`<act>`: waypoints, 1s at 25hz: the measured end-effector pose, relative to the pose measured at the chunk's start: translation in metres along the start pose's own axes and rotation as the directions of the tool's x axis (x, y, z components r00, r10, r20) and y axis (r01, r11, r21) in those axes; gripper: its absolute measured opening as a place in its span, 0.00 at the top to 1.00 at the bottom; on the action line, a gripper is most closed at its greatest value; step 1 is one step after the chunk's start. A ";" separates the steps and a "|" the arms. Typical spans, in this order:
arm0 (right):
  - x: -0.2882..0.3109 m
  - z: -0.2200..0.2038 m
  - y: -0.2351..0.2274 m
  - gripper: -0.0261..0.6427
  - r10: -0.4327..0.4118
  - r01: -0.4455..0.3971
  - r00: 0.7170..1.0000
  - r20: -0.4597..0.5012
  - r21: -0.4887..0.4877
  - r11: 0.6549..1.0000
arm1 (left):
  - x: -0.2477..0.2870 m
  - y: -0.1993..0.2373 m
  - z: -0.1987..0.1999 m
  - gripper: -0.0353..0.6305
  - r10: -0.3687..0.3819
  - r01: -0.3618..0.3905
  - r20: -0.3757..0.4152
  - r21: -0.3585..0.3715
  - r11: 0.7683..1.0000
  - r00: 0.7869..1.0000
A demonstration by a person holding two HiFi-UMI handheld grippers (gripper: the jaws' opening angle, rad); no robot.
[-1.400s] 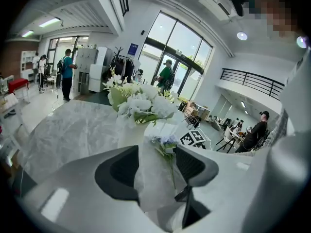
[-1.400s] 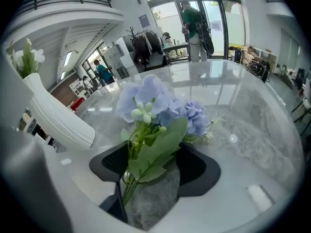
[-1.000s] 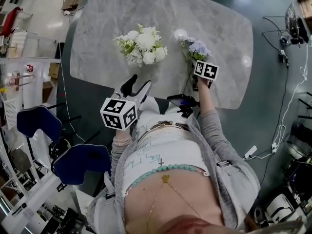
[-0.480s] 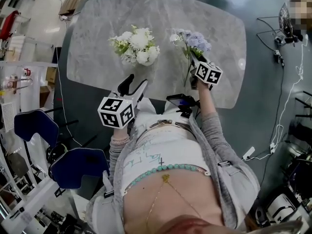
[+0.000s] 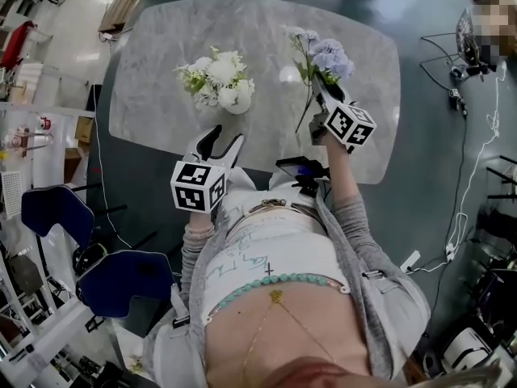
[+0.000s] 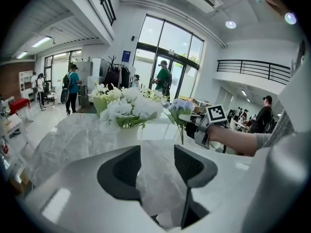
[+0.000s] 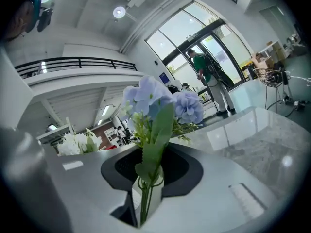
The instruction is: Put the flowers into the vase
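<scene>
Right gripper: the right gripper is closed on the thin green stems of a bunch of pale blue hydrangea-like flowers with green leaves; its dark pads press the stems from both sides
Held flowers: the blue heads rise upright above the right gripper and the stem ends hang out below it; in the left gripper view the bunch shows to the right of the vase and clear of it; whether the stem ends touch the surface cannot be told
Left gripper: the left gripper is open with nothing between its jaws, only the marble showing through the gap; it sits at the near edge of the surface, pointed toward the vase
Vase: a small white rounded vase stands upright on the surface, already full of white blooms with green leaves; it lies left of the held bunch, with open marble between the two
Surface: a grey marble-patterned table top with rounded corners carries the vase
Surroundings: two dark blue chair parts sit at the person's left, off the surface; a person in a green top stands by tall glass doors far behind
</scene>
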State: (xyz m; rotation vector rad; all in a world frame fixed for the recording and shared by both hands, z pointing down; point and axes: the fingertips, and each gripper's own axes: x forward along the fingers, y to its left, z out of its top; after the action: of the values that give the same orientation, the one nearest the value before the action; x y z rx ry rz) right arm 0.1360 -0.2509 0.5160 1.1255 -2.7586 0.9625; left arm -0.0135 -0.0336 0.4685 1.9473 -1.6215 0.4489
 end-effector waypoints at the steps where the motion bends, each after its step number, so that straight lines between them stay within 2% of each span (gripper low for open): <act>1: -0.002 0.009 0.005 0.79 0.013 -0.013 1.000 0.020 -0.002 1.000 | 0.001 -0.003 0.001 0.61 -0.002 0.002 0.006 -0.004 1.000 1.000; 6: -0.012 0.050 0.030 0.79 0.081 -0.079 0.990 0.118 -0.024 0.997 | -0.006 -0.006 0.009 0.61 0.027 -0.027 0.051 0.003 1.000 0.998; 9: -0.016 0.068 0.042 0.79 0.088 -0.081 0.982 0.167 -0.053 0.995 | -0.017 -0.003 0.024 0.61 0.041 -0.049 0.087 0.089 0.995 0.995; 12: -0.018 0.080 0.054 0.79 0.073 -0.061 0.972 0.225 -0.058 0.996 | -0.016 -0.006 0.025 0.61 -0.044 0.041 0.021 0.148 0.988 0.999; 14: -0.018 0.088 0.063 0.79 0.063 -0.052 0.963 0.262 -0.047 0.997 | -0.010 -0.008 0.025 0.61 -0.113 0.113 -0.004 0.130 0.985 0.994; 17: -0.017 0.095 0.078 0.79 0.053 -0.040 0.954 0.295 -0.051 0.998 | -0.002 -0.006 0.024 0.61 -0.173 0.175 -0.022 0.111 0.978 0.985; 20: -0.016 0.103 0.092 0.79 0.047 -0.029 0.941 0.336 -0.060 0.998 | -0.002 0.006 0.024 0.61 -0.191 0.195 -0.047 0.129 0.972 0.981; 25: -0.011 0.114 0.109 0.80 0.029 -0.010 0.912 0.409 -0.048 0.999 | -0.003 0.050 0.019 0.61 -0.147 0.159 -0.084 0.160 0.974 0.986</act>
State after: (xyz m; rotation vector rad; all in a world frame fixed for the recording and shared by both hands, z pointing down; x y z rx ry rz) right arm 0.0989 -0.2454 0.3625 1.4429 -3.0958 0.7281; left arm -0.0642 -0.0487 0.4620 2.1348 -1.4157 0.6009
